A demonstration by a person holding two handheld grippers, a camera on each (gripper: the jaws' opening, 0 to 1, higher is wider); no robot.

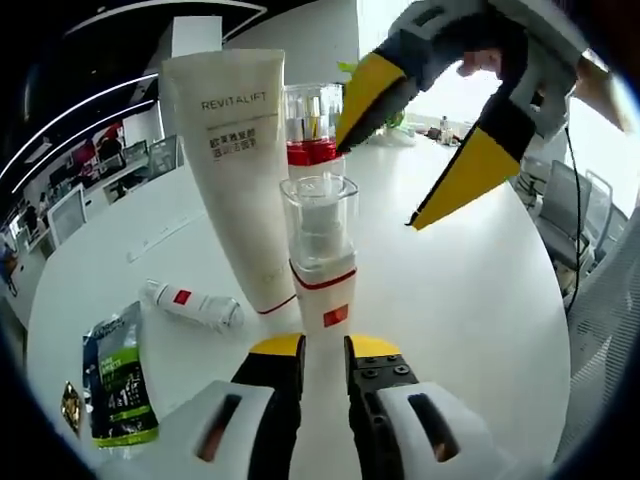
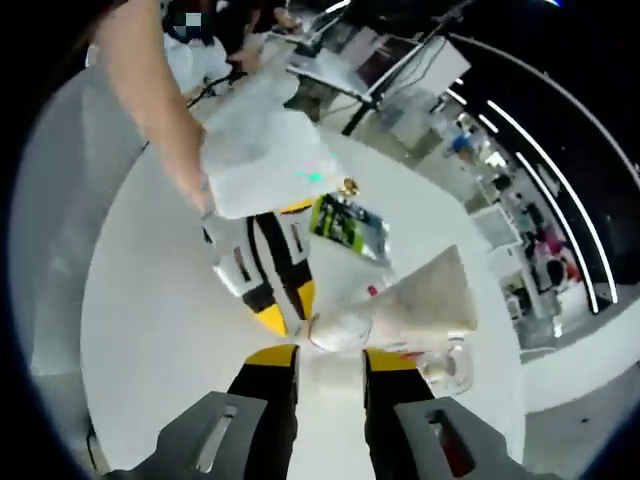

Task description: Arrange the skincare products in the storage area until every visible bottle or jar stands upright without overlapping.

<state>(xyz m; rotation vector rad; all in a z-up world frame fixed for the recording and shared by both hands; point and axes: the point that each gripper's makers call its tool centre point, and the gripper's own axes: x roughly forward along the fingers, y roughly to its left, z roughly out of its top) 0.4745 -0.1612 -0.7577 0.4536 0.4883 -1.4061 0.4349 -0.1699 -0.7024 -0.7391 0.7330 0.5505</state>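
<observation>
**Non-task items in view**

Round white table [image 1: 470, 300] carries everything. Left gripper view: office chairs [image 1: 575, 215] at 3 o'clock past the table edge, desks with monitors [image 1: 60, 215] at 9 o'clock, ceiling light strips [image 1: 120, 20] at 11 o'clock. Right gripper view: more desks [image 2: 505, 225] at 2 o'clock (blurred), light strips [image 2: 575, 170] along the ceiling.

White Revitalift tube [image 1: 235, 170] and two clear-capped bottles [image 1: 322, 262] upright; small white tube [image 1: 190, 303] lying flat.

My left claw [image 1: 323, 372] hides the pump bottle's [image 1: 322, 262] base; behind that bottle, the red-collared bottle [image 1: 311, 128] is half covered. Print on the green sachet [image 1: 118, 382] is too blurred.
</observation>
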